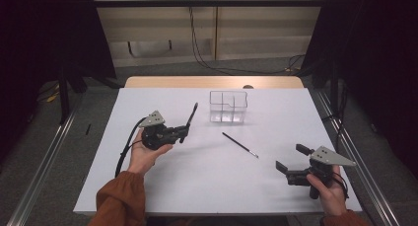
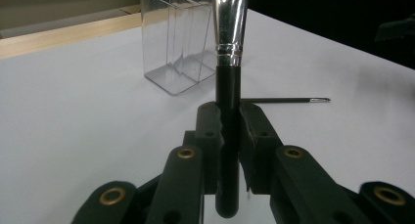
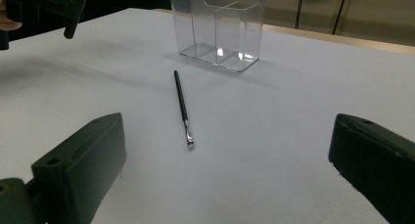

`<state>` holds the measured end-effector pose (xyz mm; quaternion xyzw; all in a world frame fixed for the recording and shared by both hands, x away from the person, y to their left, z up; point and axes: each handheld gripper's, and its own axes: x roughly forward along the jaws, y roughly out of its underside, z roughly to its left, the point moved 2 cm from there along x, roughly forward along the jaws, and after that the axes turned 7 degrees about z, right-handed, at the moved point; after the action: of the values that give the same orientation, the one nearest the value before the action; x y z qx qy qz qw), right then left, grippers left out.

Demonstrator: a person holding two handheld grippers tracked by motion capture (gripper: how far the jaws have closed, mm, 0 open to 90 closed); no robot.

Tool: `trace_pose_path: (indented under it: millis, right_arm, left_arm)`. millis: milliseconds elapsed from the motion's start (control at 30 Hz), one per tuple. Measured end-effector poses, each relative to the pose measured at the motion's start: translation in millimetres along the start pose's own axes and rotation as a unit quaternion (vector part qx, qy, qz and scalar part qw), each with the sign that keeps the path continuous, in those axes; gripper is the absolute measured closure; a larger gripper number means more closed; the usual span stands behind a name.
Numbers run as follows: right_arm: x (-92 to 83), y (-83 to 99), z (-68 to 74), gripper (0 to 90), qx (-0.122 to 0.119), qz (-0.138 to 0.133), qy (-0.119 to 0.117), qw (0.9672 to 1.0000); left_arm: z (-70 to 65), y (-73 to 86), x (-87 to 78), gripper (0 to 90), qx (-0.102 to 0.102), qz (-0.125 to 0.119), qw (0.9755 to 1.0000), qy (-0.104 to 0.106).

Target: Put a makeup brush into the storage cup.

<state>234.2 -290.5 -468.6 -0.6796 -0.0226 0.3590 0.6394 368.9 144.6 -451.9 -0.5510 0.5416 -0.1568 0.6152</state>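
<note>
At the left of the white counter [image 1: 162,186], the left gripper [image 1: 183,132] is clamped on the black handle of a makeup brush [image 2: 228,82], whose silver ferrule and bristles point away from the hand toward the clear acrylic organizer [image 1: 227,106] standing near the counter's far edge. Between the two hands, a thinner brush [image 1: 240,145] lies flat on the counter, well apart from the organizer and untouched. At the right, the right gripper [image 1: 292,160] hovers low with its jaws wide apart and nothing between them, facing the loose brush. The work in hand looks to be carrying the held brush to the organizer; doing it well would mean tipping the handle downward over one compartment, clearing the thin rim, and releasing only once the brush stands inside, so the light container is not nudged.
</note>
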Motion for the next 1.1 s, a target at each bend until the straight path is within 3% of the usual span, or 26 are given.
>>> trace_pose_path:
  millis: [200,400,567,867,1100]
  right_arm:
    - [3.8,-1.7,-0.1,0.1,0.009,-0.003,-0.010,0.9999]
    - [8.6,-8.9,3.5,0.0,-0.006,-0.008,-0.015,0.9998]
    - [11.6,-15.0,6.6,0.0,-0.014,-0.013,-0.026,0.9995]
    - [23.8,-23.7,16.0,1.4,-0.025,-0.011,-0.052,0.9983]
    - [37.3,-40.1,31.3,2.0,-0.034,-0.013,-0.082,0.9959]
  left_arm:
    - [-9.2,2.2,-3.7,79.8,0.004,-0.008,1.0000,0.000]
    - [-14.7,12.4,-9.3,79.8,0.007,-0.001,0.9996,-0.026]
    - [-24.8,17.9,-13.3,79.8,0.006,-0.012,0.9998,-0.013]
    - [-41.9,17.9,-2.0,79.7,0.012,-0.011,0.9998,0.014]
    - [-51.9,12.1,0.5,79.8,0.005,-0.025,0.9992,0.030]
